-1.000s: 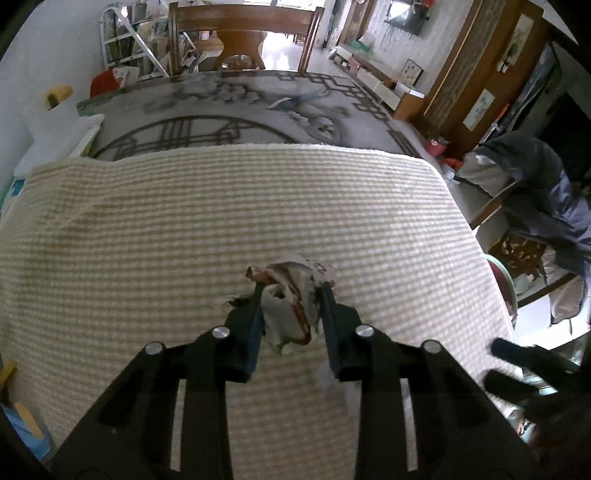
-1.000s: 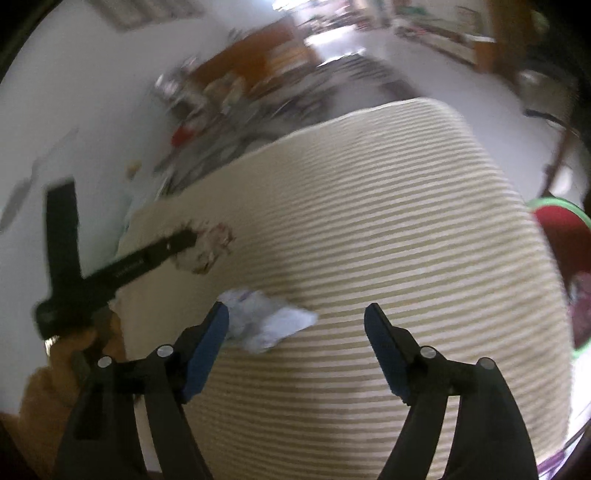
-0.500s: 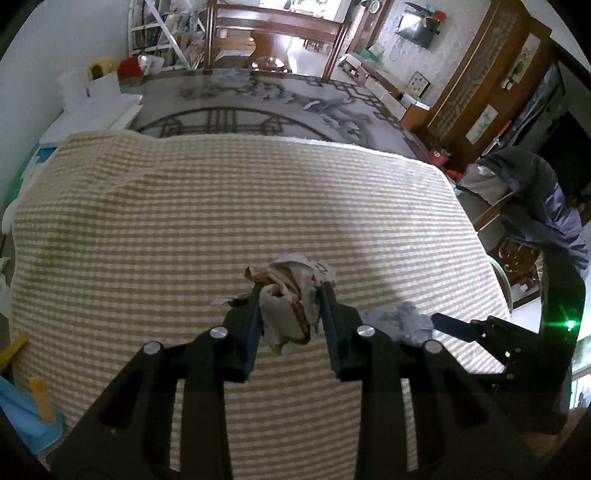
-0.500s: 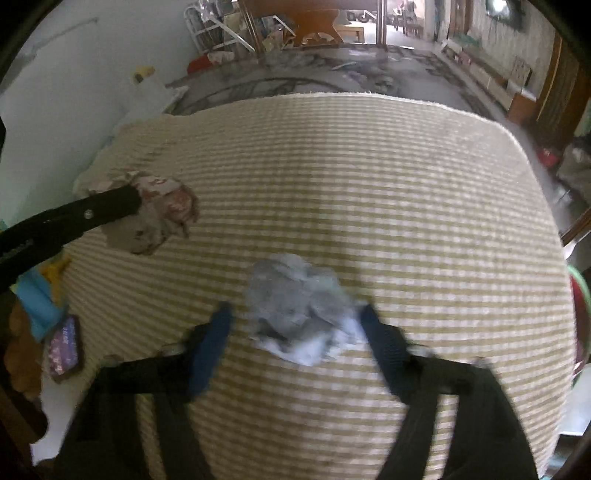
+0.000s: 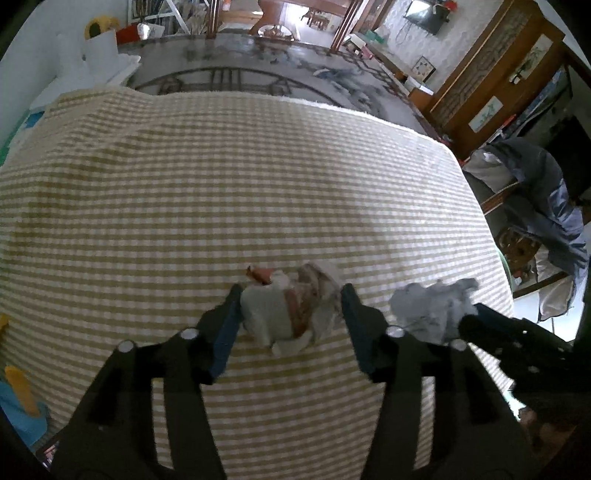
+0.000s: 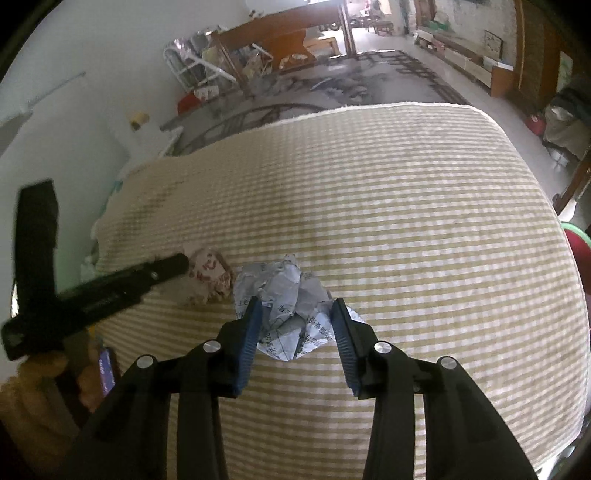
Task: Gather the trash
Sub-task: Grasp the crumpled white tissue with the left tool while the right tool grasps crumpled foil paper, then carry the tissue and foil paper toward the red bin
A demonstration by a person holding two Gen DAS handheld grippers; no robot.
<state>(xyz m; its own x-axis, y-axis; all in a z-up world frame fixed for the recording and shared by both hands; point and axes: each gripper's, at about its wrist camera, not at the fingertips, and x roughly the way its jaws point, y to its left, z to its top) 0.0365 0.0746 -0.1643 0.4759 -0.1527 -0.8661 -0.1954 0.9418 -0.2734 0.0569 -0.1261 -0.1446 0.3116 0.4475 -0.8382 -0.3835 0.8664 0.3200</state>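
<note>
We see a striped beige cloth [image 5: 258,184] covering the near surface. Beyond it lies a grey patterned carpet [image 5: 236,70]; a white wall [image 6: 74,74] stands left, wooden cabinets [image 5: 498,85] right, and daylight fills the far doorway [image 5: 295,18].

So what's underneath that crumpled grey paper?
The crumpled grey paper lies on a beige checked cloth, between the closing jaws of the right gripper. Whatever the cloth covers is hidden, and so is the spot right beneath the paper.

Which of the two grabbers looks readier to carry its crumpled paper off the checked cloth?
Right. The right gripper is closing around the crumpled white printed paper; the left gripper is opening, its jaws standing off the crumpled red-and-white wrapper.
</note>
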